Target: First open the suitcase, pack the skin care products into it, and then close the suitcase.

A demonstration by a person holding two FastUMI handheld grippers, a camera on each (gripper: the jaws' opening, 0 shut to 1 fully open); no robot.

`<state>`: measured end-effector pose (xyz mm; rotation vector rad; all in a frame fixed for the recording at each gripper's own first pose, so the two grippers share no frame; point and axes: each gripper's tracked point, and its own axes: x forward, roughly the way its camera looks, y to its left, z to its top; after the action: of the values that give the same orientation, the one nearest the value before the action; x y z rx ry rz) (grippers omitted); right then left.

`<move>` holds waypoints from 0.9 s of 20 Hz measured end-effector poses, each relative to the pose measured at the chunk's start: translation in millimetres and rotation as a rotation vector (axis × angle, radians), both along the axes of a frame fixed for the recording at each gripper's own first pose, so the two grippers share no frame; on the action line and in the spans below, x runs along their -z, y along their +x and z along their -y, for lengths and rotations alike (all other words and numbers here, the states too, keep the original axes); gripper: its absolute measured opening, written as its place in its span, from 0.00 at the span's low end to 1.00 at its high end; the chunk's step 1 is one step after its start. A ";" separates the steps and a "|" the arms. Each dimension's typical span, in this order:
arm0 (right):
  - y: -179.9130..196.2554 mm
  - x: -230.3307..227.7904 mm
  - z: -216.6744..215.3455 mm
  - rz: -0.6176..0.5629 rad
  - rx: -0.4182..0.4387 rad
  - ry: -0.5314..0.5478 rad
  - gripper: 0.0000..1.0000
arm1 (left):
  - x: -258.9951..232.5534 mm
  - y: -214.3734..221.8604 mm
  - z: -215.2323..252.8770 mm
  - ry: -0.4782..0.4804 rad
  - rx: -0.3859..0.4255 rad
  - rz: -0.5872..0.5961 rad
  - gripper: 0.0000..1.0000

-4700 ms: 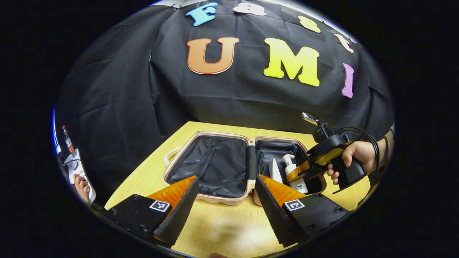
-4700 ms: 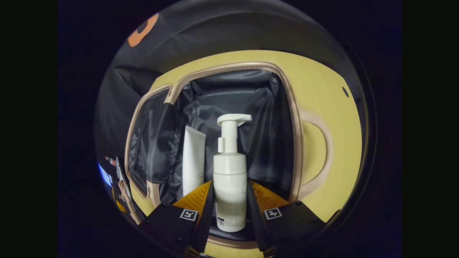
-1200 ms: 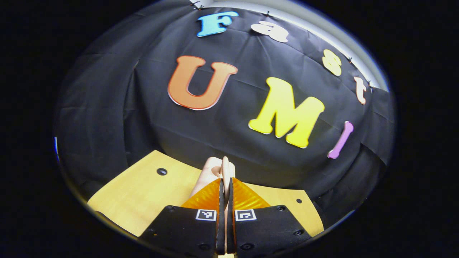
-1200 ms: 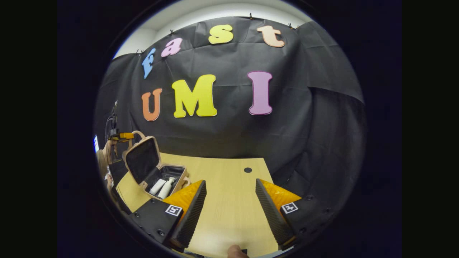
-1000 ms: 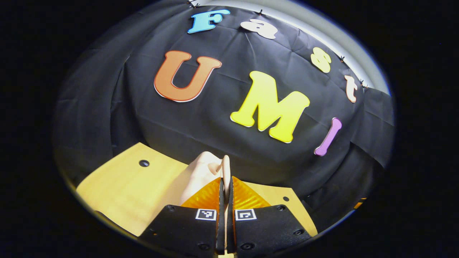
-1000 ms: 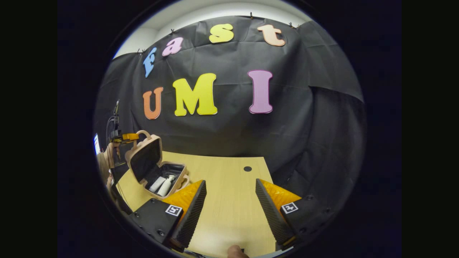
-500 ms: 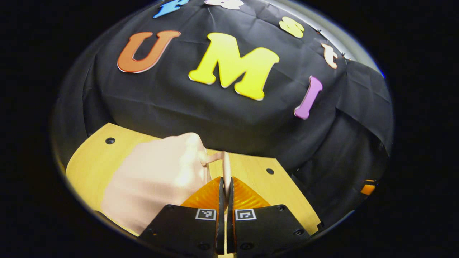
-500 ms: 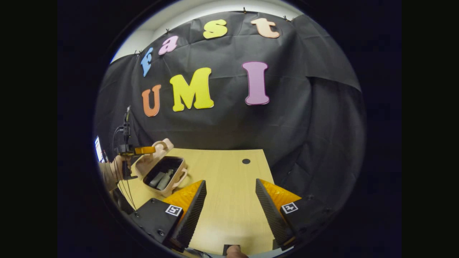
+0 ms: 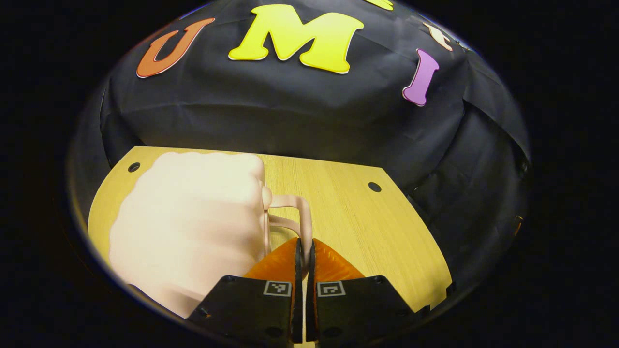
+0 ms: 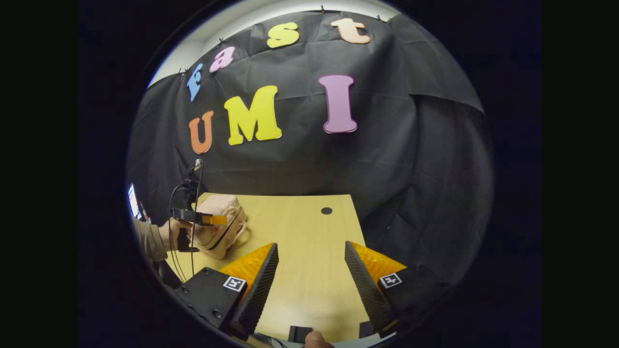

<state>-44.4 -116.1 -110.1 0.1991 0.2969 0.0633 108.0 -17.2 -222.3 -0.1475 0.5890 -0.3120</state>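
Observation:
In the left gripper view the pale pink suitcase (image 9: pixel 188 222) lies with its lid folded down, its smooth shell facing up. My left gripper (image 9: pixel 303 251) is shut on the suitcase's handle (image 9: pixel 297 217), which runs up from between the fingers. In the right gripper view the suitcase (image 10: pixel 220 229) sits at the table's left side with only a thin dark seam showing between its halves; the left gripper (image 10: pixel 213 220) and the hand holding it are on top of it. My right gripper (image 10: pixel 309 268) hovers open over bare tabletop, well to the right of the case. The skin care products are hidden inside.
The wooden table (image 9: pixel 367 227) has small round holes near its far corners (image 9: pixel 374 186) (image 10: pixel 327 210). A sleeve and cables (image 10: pixel 181 212) show at the left of the right gripper view. Black cloth hangs close behind the table's far edge.
The left gripper, holding the handle, has swung the lid down over the base, from half raised to nearly flat. The right gripper has stayed open over the table.

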 end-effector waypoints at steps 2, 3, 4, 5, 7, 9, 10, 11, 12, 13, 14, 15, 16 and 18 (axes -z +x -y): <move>4.6 7.1 5.5 -0.021 0.012 0.019 0.81 | 5.4 2.7 1.8 0.019 0.001 -0.006 0.06; 6.5 8.8 6.2 -0.031 0.015 0.032 0.77 | 8.3 3.9 3.1 0.027 0.003 -0.010 0.06; 7.6 11.5 6.0 -0.039 0.018 0.042 0.81 | 11.0 4.8 5.0 0.033 0.003 -0.017 0.06; 10.1 12.8 5.2 -0.045 0.022 0.047 0.77 | 13.8 4.2 7.4 0.033 0.005 -0.032 0.07; 16.5 12.8 -1.0 -0.053 0.020 0.056 0.81 | 16.7 1.9 18.0 -0.007 0.005 -0.057 0.17; 22.6 11.6 -14.0 -0.058 0.007 0.054 0.81 | 9.3 -3.7 16.1 -0.054 -0.026 -0.060 0.43; 26.7 9.7 -22.8 -0.059 -0.002 0.052 0.81 | 4.0 -8.4 15.7 -0.088 -0.033 -0.067 0.63; 29.7 6.3 -32.2 -0.055 -0.014 0.050 0.82 | -1.4 -8.6 14.0 -0.106 -0.048 -0.064 0.58; 32.3 3.1 -42.5 -0.051 -0.023 0.044 0.81 | -8.8 -11.0 6.9 -0.100 -0.068 -0.055 0.68; 35.8 -0.1 -53.5 -0.046 -0.035 0.035 0.85 | -17.6 -12.9 -4.3 -0.071 -0.091 -0.037 0.74; 39.2 -3.8 -66.7 -0.039 -0.046 0.027 0.77 | -26.0 -15.6 -16.1 -0.034 -0.108 -0.015 0.86; 42.3 -7.8 -79.3 -0.032 -0.059 0.018 0.77 | -34.6 -18.5 -27.6 -0.004 -0.119 0.015 0.92; 45.3 -11.9 -91.9 -0.025 -0.068 0.011 0.77 | -45.1 -22.8 -37.7 0.012 -0.119 0.046 0.98; 50.1 -27.3 -112.2 0.002 -0.069 0.001 0.81 | -72.3 -33.8 -58.6 0.045 -0.127 0.117 0.99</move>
<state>5.7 -3.9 -82.8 0.1896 0.3014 0.1321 74.2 41.4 -150.0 -0.1220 0.4677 -0.1829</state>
